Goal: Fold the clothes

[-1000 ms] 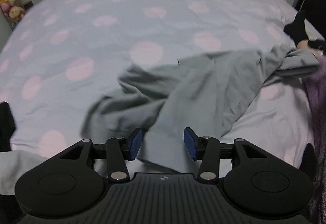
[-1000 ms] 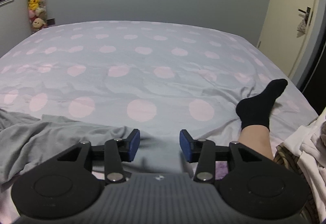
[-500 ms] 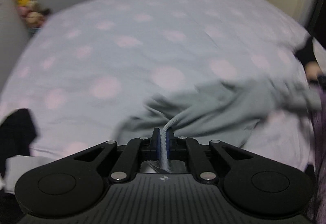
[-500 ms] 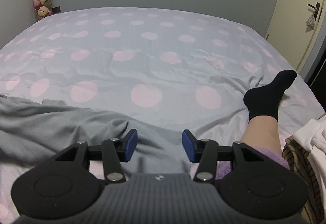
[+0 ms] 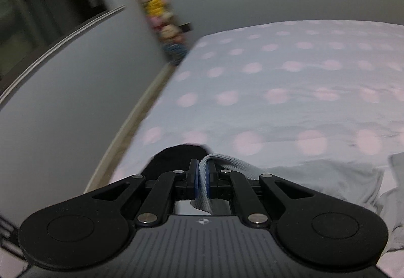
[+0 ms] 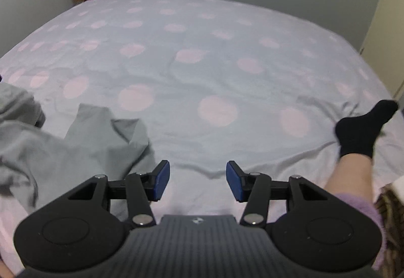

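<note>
Left gripper [image 5: 201,178] pinched tight on ribbed hem of grey sweatshirt [image 5: 318,177], which trails to its right over polka-dot bedsheet [image 6: 202,70]. Right gripper [image 6: 197,180] wide open, empty; sweatshirt just left of it.

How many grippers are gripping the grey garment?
1: the left gripper is shut on the grey garment; the right gripper is open, empty, beside it.
</note>
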`<state>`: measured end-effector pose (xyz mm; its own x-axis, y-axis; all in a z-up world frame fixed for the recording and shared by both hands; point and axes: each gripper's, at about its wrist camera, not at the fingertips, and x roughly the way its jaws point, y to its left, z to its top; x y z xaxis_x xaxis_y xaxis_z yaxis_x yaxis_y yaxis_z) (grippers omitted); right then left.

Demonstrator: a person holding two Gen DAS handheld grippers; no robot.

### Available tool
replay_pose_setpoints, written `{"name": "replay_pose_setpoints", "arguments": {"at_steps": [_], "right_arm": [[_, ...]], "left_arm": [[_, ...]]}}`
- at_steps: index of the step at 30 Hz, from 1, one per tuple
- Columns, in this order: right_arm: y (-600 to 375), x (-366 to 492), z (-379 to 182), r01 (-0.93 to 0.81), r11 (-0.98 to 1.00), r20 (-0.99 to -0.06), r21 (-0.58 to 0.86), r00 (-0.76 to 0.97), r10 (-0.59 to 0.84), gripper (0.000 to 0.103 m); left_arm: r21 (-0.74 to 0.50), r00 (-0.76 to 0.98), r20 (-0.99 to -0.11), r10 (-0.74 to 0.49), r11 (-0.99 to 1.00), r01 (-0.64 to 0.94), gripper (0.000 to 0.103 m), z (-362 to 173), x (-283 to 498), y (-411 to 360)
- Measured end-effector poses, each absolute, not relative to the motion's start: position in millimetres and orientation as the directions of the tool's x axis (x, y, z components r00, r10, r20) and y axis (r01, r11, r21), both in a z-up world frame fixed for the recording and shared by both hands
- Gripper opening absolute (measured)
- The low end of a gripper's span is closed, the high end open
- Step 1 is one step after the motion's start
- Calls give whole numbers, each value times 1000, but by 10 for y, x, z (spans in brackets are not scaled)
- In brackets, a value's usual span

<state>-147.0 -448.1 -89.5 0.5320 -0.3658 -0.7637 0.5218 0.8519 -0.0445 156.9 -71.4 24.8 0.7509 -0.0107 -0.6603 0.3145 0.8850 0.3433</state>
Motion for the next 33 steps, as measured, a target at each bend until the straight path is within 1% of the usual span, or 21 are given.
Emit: {"name": "replay_pose_setpoints", "arguments": {"at_steps": [5,10,11,12,13,14,17,22,25,28,33], "right_arm": [[-4511,-1090,-992,503,861,-781,73,566,-264,53],[-4633,-590,-1251,524,843,-822,124,530,-208,52],[-4675,-521,-1308,531,835,-830,145,525,-190,47],[-4707,-460,-1362,535,829,-840,162,516,-169,22],[-4721,-411,-1407,531,828,-850,181,508,-140,9],[-4722,-390,-1411,529,828,-852,186,506,-131,7],[-4721,-373,-1323,523,837,-845,162,511,-156,5],[-5006,-551,-819,622,771,-771,138,556,-311,4],[-5207,-729,-478,698,707,-710,112,555,-435,4],[-5325,-927,-287,731,675,-673,106,552,-492,4],[-5105,-1172,-651,720,680,-764,137,513,-390,4]], "left_arm": [[318,732,-682,13,906,280,4,197,1626,-472],[311,728,-686,15,910,275,4,167,1604,-364],[310,727,-686,13,910,276,4,172,1599,-340],[308,727,-686,12,910,277,4,179,1592,-308],[307,727,-686,11,911,276,4,180,1600,-297],[306,727,-686,11,912,275,4,178,1613,-293],[302,729,-684,11,914,270,4,173,1653,-272],[295,747,-665,21,926,236,4,217,1718,-189],[294,765,-643,39,934,200,4,287,1766,-128],[285,768,-640,28,937,203,4,318,1784,-101],[333,757,-653,40,912,239,4,163,1753,-155]]}}
